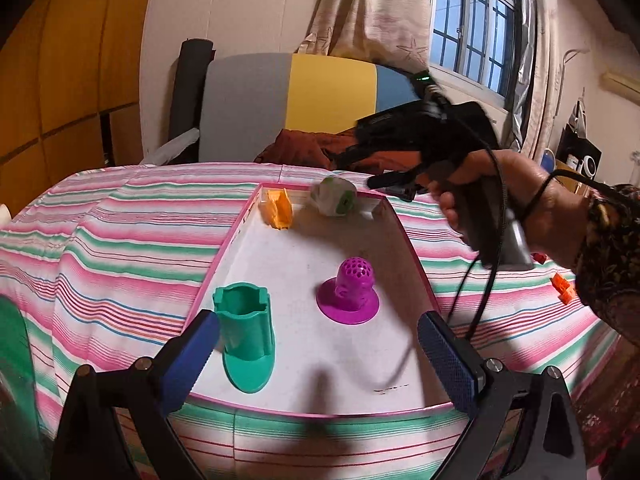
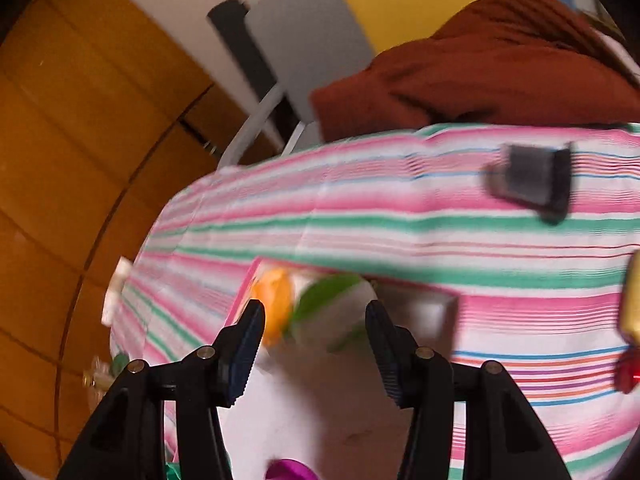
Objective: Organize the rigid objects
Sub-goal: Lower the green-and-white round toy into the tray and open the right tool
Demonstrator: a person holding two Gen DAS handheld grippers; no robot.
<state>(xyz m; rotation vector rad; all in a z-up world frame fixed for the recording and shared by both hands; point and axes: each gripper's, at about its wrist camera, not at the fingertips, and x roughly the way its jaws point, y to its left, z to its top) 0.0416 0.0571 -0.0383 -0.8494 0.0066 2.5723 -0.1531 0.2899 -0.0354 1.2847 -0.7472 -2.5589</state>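
Note:
A pink-rimmed white tray (image 1: 412, 248) lies on the striped tablecloth. In it stand a teal holder (image 1: 246, 344), a magenta perforated dome (image 1: 348, 296) and an orange piece (image 1: 278, 210). A white-and-green object (image 1: 334, 200) sits tilted at the far wall. My left gripper (image 1: 318, 322) is open over the tray's near end, its left finger beside the teal holder. A hand holds my right gripper (image 1: 380, 184) at the far right corner. In the right wrist view that gripper (image 2: 315, 308) is open, with the blurred white-and-green object (image 2: 336, 300) just ahead between its tips, not pressed by the pads.
Small orange-red pieces (image 1: 562, 286) lie on the cloth right of the tray. A black block (image 2: 532, 178) rests farther out on the cloth, with yellow (image 2: 632, 296) and red (image 2: 628, 372) things at the right edge. A chair with brown cloth (image 1: 304, 148) stands behind the table.

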